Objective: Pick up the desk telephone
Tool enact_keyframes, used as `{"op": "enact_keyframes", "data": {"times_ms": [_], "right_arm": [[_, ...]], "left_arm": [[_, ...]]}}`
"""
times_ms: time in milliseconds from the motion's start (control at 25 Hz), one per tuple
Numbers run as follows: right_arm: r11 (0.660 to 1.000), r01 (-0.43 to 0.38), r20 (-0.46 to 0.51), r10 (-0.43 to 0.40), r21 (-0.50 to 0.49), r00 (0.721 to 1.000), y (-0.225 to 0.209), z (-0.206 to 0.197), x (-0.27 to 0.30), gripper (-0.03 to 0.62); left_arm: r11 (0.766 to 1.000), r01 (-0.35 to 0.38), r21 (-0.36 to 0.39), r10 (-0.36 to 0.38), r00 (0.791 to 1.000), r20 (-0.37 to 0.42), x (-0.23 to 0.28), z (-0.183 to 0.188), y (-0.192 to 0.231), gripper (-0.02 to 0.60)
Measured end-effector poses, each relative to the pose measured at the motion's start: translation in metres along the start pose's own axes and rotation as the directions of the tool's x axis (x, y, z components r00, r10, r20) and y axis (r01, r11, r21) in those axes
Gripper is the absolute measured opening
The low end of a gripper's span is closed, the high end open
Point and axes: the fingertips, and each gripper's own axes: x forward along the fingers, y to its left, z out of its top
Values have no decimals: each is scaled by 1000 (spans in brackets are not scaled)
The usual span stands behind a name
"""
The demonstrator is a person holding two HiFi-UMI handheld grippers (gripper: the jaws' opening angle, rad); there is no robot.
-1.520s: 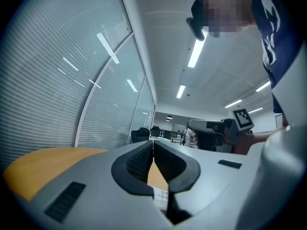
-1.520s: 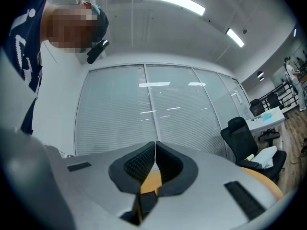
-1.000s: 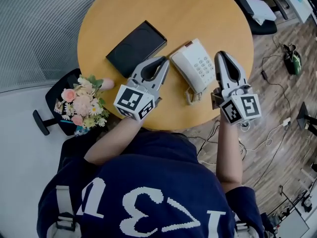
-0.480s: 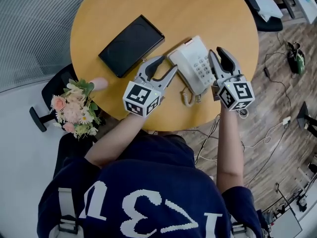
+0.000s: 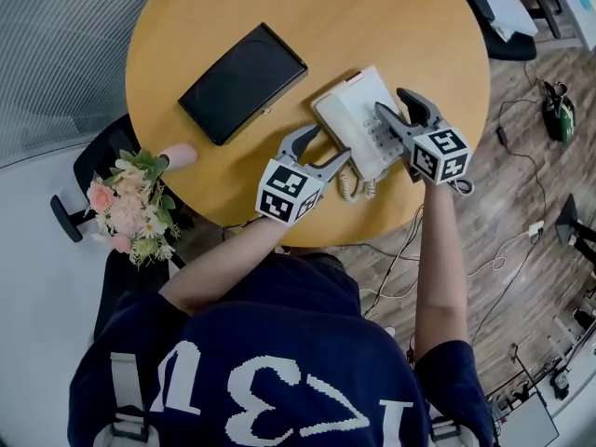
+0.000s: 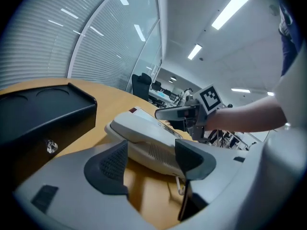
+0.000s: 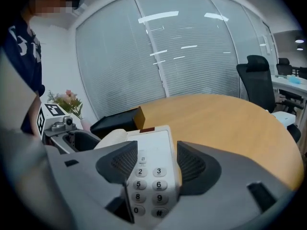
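Note:
A white desk telephone (image 5: 352,110) lies on the round wooden table (image 5: 279,7), handset on its left side, keypad on its right. My left gripper (image 5: 329,143) is at the phone's near left; its jaws have just been opening and stand open around the handset side (image 6: 144,138), pads not pressing. My right gripper (image 5: 391,102) hangs over the keypad (image 7: 148,176) at the phone's right edge; its jaws have also just been opening and are open with the phone's edge between them. Each gripper shows in the other's view: the right gripper (image 6: 182,113), the left gripper (image 7: 62,126).
A black box (image 5: 242,82) lies on the table left of the phone. The phone's coiled cord (image 5: 352,186) hangs near the table's front edge. A flower bouquet (image 5: 130,203) and a black chair (image 5: 93,170) stand at the left. Cables lie on the floor at right.
Both grippers have come down and forward onto the phone. Their jaws, shut a second ago, have opened, one gripper on each side of the phone.

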Motion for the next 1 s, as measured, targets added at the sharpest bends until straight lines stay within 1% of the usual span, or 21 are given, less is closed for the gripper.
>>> {"op": "enact_keyframes", "data": {"times_ms": [80,200,280,400,440,560,680,720,880,1000], "right_arm": [[1000,-14,-24,14,14,1000,-2,-6,4,239],[998,-34,-32,35,49,999,-5,-11,7,243],[996,-60,-44,63,65,997,-4,-14,9,245],[993,-98,-71,102,60,992,-2,-16,10,250],[993,-106,-78,111,60,991,-1,-16,11,250],[990,-127,-99,133,66,986,-2,-20,12,250],[989,-135,-134,141,56,981,-6,-25,12,250],[989,-138,-146,144,54,979,-7,-27,13,250],[983,-161,-161,173,88,972,-7,-30,14,250],[975,-182,-164,202,126,966,-7,-31,15,250]], "left_arm": [[999,-6,-34,6,1000,10,0,0,3,302],[996,-13,-89,14,1000,19,-4,-2,9,310],[993,11,-120,-10,1000,14,-3,-5,7,313],[990,70,-124,-73,997,-21,4,-14,-8,321],[987,83,-136,-87,996,-22,6,-15,-12,324],[977,88,-193,-90,996,1,11,-13,-11,328],[979,86,-186,-88,996,-3,14,-12,-8,328],[977,89,-194,-92,996,-10,15,-13,-7,328],[953,103,-287,-112,993,-18,17,-17,-6,331],[924,148,-352,-159,987,-2,21,-20,-7,336]]}}
